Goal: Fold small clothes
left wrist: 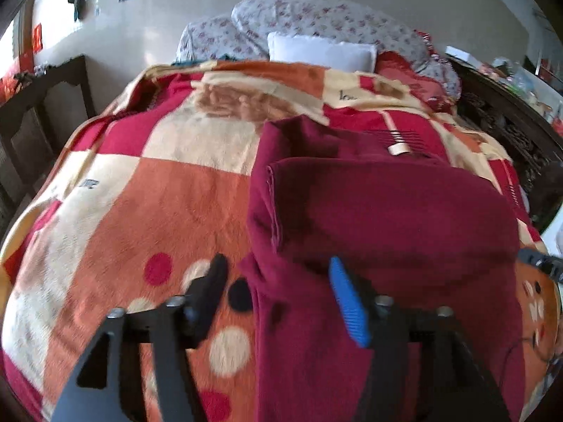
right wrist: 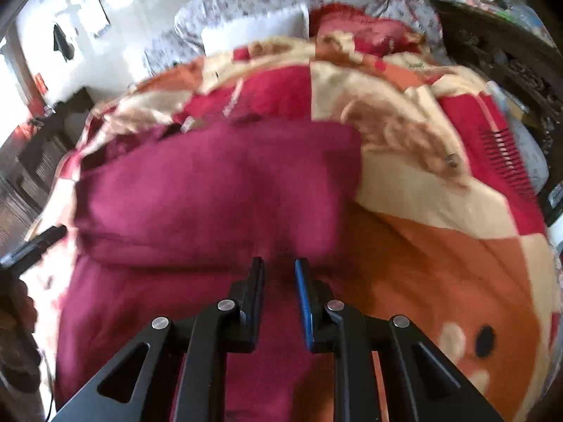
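A maroon garment [left wrist: 387, 218] lies partly folded on the patterned blanket [left wrist: 169, 193], its far part doubled back over the near part. My left gripper [left wrist: 278, 267] is open above the garment's left edge, jaws wide apart and empty. In the right wrist view the same garment [right wrist: 211, 190] fills the middle, blurred by motion. My right gripper [right wrist: 279, 263] hovers over its near right part with jaws a narrow gap apart and nothing between them. The left gripper's tip [right wrist: 38, 242] shows at the left edge.
The bed carries floral pillows [left wrist: 316, 24] and a white pillow [left wrist: 320, 51] at its head. Dark wooden furniture stands on the left [left wrist: 42, 105] and a cluttered dark bed frame on the right [left wrist: 510, 112]. A hair comb [left wrist: 404, 140] lies beyond the garment.
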Tool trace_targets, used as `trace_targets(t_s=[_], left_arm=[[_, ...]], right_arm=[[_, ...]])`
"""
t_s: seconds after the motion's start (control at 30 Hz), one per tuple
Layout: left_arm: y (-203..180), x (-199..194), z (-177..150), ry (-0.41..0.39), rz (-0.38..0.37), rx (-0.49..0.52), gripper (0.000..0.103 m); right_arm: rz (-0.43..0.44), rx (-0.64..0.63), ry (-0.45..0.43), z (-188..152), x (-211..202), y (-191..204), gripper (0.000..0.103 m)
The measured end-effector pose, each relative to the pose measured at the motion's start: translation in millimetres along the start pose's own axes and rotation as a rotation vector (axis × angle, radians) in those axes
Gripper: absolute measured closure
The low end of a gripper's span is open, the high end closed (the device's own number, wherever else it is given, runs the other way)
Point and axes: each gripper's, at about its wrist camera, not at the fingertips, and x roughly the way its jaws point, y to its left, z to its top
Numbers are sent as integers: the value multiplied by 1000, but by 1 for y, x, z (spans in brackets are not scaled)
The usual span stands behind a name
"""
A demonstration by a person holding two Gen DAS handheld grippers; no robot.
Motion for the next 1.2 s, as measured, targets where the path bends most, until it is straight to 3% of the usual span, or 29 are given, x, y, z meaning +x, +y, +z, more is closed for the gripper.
trace_targets(t_s=[0.13, 0.3, 0.4, 0.5, 0.67, 0.7, 0.77, 0.8, 0.93, 1.2], left_arm=[[-6, -32, -24, -4, -30, 48, 35], [-10, -59, -68, 47, -60, 102, 32], [-6, -71, -97, 89, -60, 116, 30], [4, -80, -122, 135, -63, 102, 30], [23, -87, -149, 180, -47, 63, 30], [25, -87, -151, 185, -44, 49, 30], [31, -88, -155, 195, -55, 12, 29], [32, -89, -157, 198, -60, 0, 29], [34, -94, -167, 195, -41, -4, 29], [36, -97, -182, 211, -26, -25, 28]], right_arm=[[52, -23, 1, -36, -62, -1, 46], [158, 0, 64, -106, -106, -6, 42], [218, 34, 141, -158, -102, -10, 42], [220, 54, 169, -193, -100, -8, 42], [279, 94, 153, -225, -93, 1, 42], [284, 103, 142, -228, -91, 3, 42], [286, 108, 119, -230, -88, 7, 70], [287, 88, 109, -231, -89, 10, 91], [271, 49, 58, -228, -108, 11, 93], [234, 66, 86, -234, -98, 5, 89]])
